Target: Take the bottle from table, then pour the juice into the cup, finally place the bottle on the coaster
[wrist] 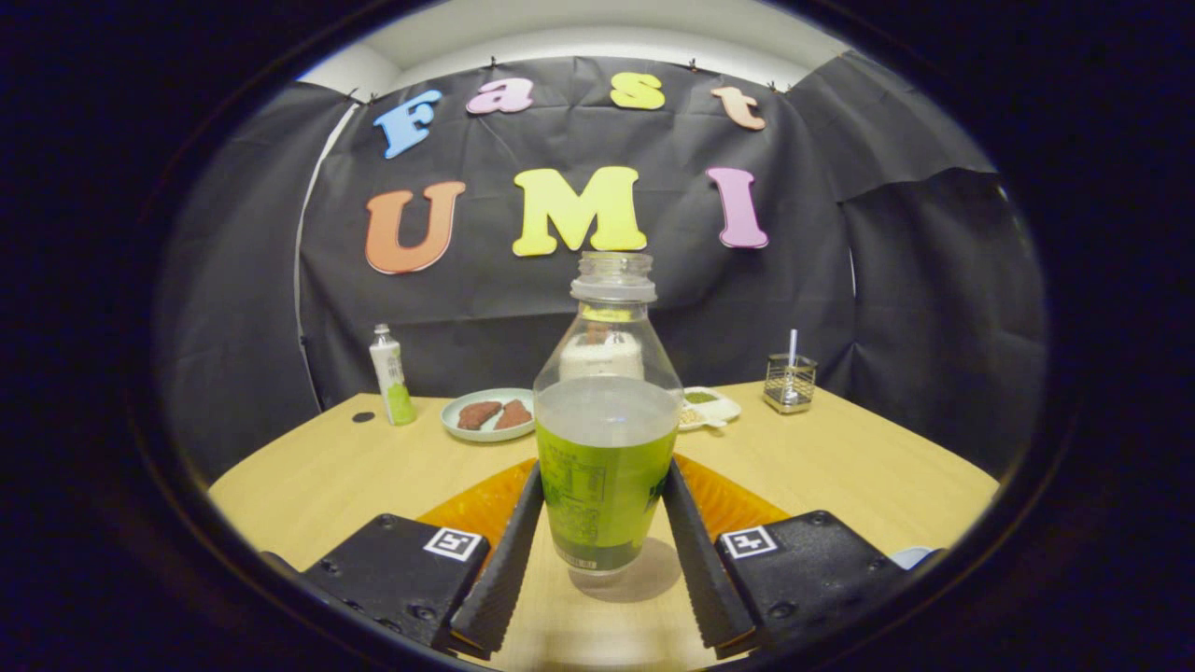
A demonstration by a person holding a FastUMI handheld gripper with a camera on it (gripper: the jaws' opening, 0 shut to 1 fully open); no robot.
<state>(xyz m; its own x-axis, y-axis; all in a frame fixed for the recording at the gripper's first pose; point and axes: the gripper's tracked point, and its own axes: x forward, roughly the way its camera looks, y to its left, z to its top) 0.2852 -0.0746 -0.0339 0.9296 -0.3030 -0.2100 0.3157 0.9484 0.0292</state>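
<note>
Tongs clamped on bottle at its labelled lower body, upright, cap off, base just above bench; low grip leaves neck free for pouring.

Gripper held low and level, pointing forward. 2 fingers spread in narrow V, tips converging, each tip touching side of bottle standing between them.

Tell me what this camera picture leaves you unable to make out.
- Orange coaster, gripper view: the bottle and the fingers beside it hide its middle.
- Small dish: half behind the bottle.
- Grip: finger contact with the bottle is unclear.
- Bottle label print: too small.
</note>
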